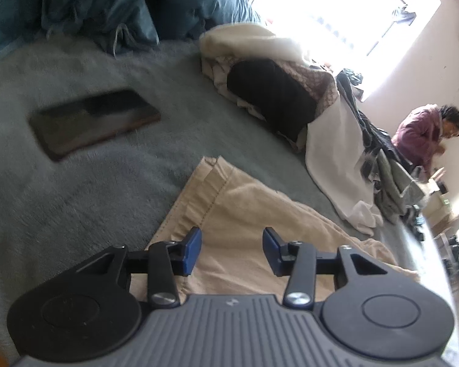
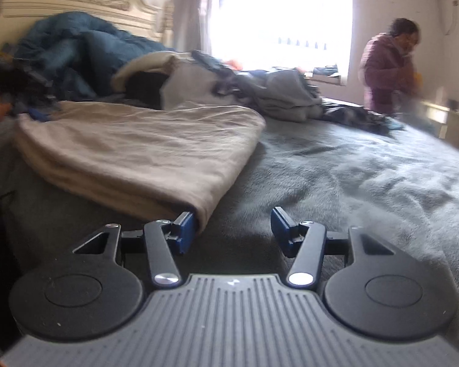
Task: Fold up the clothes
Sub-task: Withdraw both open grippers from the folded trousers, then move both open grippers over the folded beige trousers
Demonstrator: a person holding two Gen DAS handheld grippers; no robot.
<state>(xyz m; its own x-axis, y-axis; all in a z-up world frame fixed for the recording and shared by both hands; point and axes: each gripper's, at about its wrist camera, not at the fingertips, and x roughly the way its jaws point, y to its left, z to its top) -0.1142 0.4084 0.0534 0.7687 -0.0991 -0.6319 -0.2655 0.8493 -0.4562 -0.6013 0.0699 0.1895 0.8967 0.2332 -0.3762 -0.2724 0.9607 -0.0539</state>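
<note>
Grey bedspread (image 2: pixel 352 177) under unlabelled beige garment (image 2: pixel 137 153)

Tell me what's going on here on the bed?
A person is folding laundry with a handheld gripper in each hand. Both the left gripper and the right gripper stand with jaws apart, holding nothing. The left hovers over a beige garment lying on the grey blanket; the right sits at that garment's near corner. More clothes are piled beyond, and a dark phone lies nearby.

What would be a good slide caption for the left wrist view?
Open left gripper above beige garment on grey blanket, dark phone nearby.
</note>
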